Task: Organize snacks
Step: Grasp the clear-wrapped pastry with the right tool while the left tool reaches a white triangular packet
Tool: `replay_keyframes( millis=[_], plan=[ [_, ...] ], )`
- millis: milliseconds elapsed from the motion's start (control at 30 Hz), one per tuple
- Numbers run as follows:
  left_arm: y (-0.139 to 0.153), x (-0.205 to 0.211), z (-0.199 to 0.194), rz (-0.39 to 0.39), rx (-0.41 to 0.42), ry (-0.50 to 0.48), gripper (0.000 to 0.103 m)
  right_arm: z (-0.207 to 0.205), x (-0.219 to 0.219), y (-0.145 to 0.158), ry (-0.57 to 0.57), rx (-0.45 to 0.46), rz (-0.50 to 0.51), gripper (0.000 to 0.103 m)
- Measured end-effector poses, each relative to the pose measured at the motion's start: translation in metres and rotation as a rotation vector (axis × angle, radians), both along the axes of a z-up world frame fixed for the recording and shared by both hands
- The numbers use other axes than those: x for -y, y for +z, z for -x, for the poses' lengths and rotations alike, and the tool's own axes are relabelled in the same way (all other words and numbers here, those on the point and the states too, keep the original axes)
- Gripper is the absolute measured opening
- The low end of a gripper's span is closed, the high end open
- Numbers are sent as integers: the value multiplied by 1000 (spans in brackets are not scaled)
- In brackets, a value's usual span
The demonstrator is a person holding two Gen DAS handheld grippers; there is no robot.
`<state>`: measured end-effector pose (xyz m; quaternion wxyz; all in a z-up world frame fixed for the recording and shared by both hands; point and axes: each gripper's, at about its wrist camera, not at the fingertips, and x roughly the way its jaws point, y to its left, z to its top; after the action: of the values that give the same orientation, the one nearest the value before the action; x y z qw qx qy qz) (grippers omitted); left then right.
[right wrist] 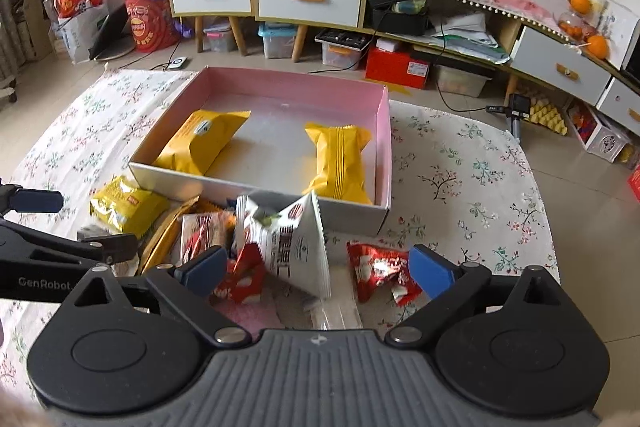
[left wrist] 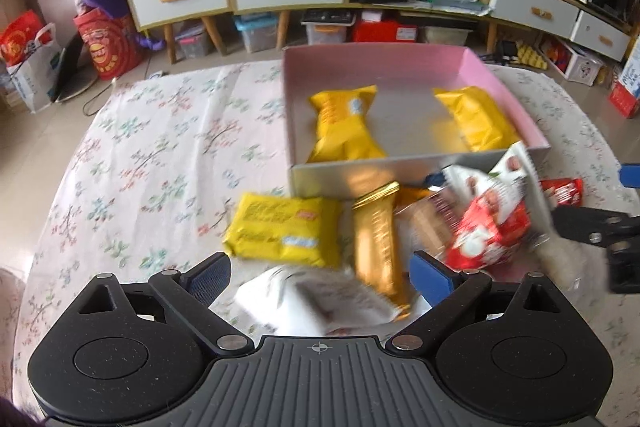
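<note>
Pink-lined box (right wrist: 382, 131) sits on the floral tablecloth (right wrist: 460, 179) with two yellow packets (right wrist: 340, 163) inside. Loose snacks (left wrist: 280, 231) lie heaped just before its near wall. Left gripper (left wrist: 320, 273) and right gripper (right wrist: 316, 271) both hang over the heap, jaws spread wide, holding nothing
</note>
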<state>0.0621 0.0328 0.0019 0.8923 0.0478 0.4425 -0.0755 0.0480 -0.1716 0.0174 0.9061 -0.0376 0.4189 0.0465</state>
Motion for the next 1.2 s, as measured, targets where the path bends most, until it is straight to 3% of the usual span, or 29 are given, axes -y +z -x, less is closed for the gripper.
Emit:
replay_keyframes(
  millis=[267, 433, 733, 1200],
  plan=[
    [-15, -26, 12, -29, 61, -17, 97, 18, 15, -18, 1, 14, -60, 99],
    [-21, -37, 15, 18, 63, -83, 97, 18, 34, -23, -26, 16, -105, 99],
    [-31, -42, 17, 54, 64, -138, 96, 20, 45, -50, -27, -44, 5, 97],
    [-38, -24, 13, 95, 57, -212, 94, 22, 32, -61, 32, -89, 57, 82]
  ],
)
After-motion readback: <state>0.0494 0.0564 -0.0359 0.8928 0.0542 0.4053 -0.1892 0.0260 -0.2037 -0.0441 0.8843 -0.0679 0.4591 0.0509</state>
